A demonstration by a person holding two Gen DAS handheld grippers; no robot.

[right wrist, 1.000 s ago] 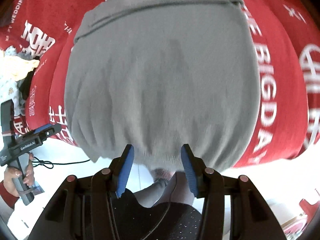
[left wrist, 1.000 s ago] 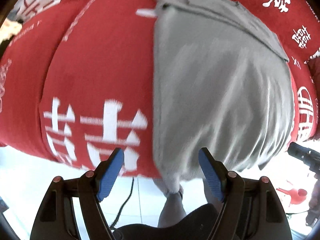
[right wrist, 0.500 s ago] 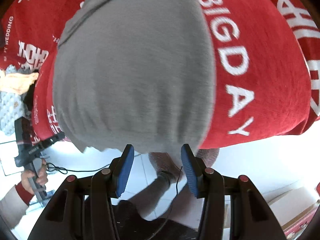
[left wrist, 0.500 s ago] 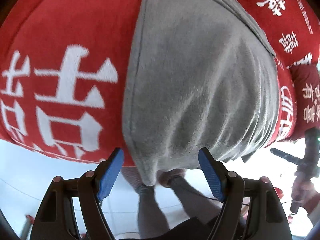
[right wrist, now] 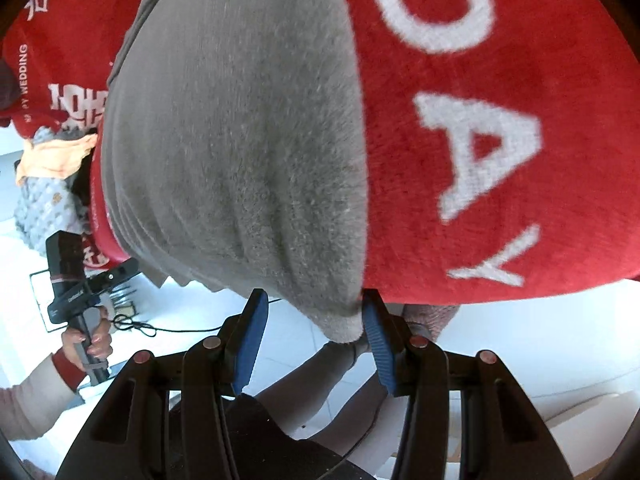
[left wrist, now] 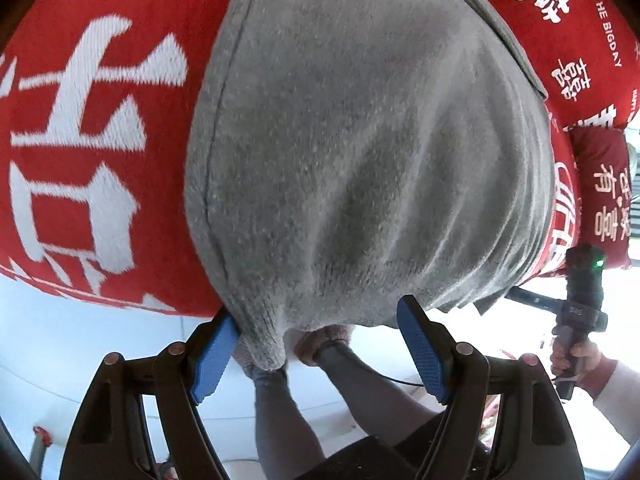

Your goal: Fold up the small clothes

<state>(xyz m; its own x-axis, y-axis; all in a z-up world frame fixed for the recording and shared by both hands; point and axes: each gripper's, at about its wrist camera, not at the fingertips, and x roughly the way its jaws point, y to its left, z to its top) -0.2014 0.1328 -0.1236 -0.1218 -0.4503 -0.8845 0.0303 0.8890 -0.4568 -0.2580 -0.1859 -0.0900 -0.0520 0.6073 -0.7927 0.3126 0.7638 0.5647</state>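
Nearest to me, the left gripper (left wrist: pixel 320 344) stands wide, its blue pads either side of one hanging corner of the grey knit garment (left wrist: pixel 368 152); the near pad looks to brush the hem, the other is clear of it, so nothing is pinched yet. The right gripper (right wrist: pixel 314 334) is set narrower around the garment's other near corner, one pad right against the cloth, the other apart from it. I judge both are poised to take the hem for a fold.

The garment lies spread over the red blanket with white lettering (right wrist: pixel 500 140), its near edge draping off the front of it, its far edge folded flat further back. Beyond the garment's side, a small heap of other clothes (right wrist: pixel 52 176) sits at the blanket's edge.

Below the garment's hem, the person's legs show over a pale floor.

The risk: with a corner off-centre in each set of jaws, closing may catch only a sliver of knit, which could slip out on lifting, or drag the plush blanket up with it.
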